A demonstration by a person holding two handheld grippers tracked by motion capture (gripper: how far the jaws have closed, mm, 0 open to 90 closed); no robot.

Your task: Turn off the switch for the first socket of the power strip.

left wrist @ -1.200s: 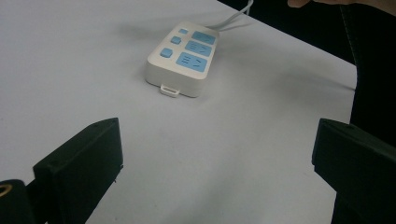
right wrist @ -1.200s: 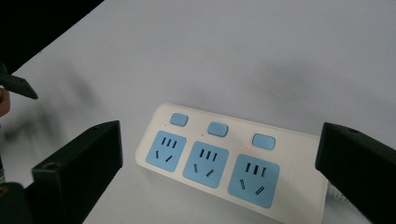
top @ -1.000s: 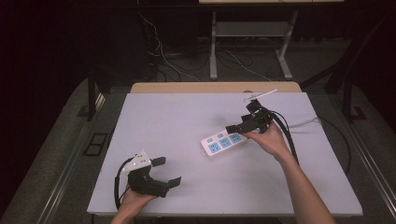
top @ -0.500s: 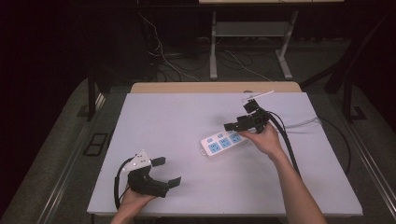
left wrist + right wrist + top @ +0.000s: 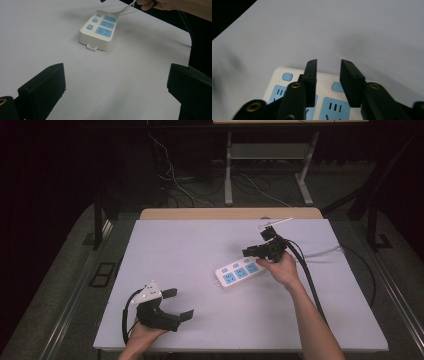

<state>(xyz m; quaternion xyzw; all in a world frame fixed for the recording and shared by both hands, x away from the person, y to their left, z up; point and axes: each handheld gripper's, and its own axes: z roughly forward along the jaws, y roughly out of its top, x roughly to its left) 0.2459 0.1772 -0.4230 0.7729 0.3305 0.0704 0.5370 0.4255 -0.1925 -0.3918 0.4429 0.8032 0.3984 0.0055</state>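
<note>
One white plastic power strip (image 5: 240, 272) with blue socket faces lies a little right of centre in the high view, on the pale grey table (image 5: 200, 250). I count three blue sockets along it, each with a small blue button beside it, and a white cable (image 5: 320, 254) runs off toward the right edge of the table.

Two black grippers are at work. The right gripper (image 5: 252, 253), held by the right hand (image 5: 283, 269), hangs over the upper right end of the strip. Its jaws have just been closing and now stand narrow; in the right gripper view (image 5: 328, 75) the gap between them is bare, with the strip's buttons below, and I cannot tell whether the tips touch it. A small red light glows on the strip there.

The left gripper (image 5: 179, 304) rests at the lower left of the high view, well apart from the strip, its jaws spread wide on nothing.
</note>
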